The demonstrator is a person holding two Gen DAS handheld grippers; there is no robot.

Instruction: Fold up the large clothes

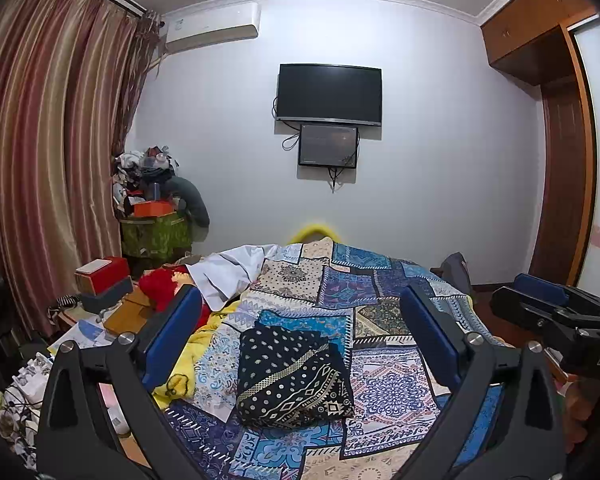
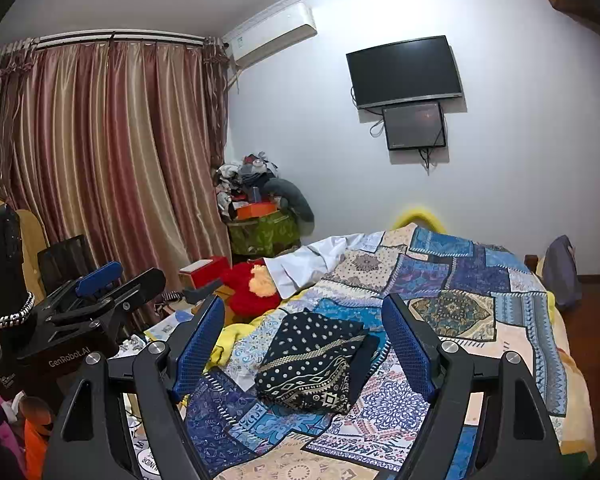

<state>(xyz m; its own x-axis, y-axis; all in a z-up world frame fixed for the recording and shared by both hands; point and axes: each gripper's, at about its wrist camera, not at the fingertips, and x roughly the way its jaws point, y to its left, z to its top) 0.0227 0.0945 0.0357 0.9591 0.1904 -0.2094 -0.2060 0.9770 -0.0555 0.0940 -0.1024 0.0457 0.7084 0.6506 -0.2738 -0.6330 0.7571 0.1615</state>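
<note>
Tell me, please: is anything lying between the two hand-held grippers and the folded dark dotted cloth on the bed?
Nothing visible does. The folded dark dotted cloth lies alone on the patchwork bedspread, directly ahead of the open left hand-held gripper and the open right hand-held gripper, with only bare bedspread between.

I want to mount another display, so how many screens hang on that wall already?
2. A large dark screen hangs mid-wall, and a smaller screen sits directly beneath it, its cables dangling below. Both look off. No others show, though the cupboard side of the room is partly out of view.
</note>
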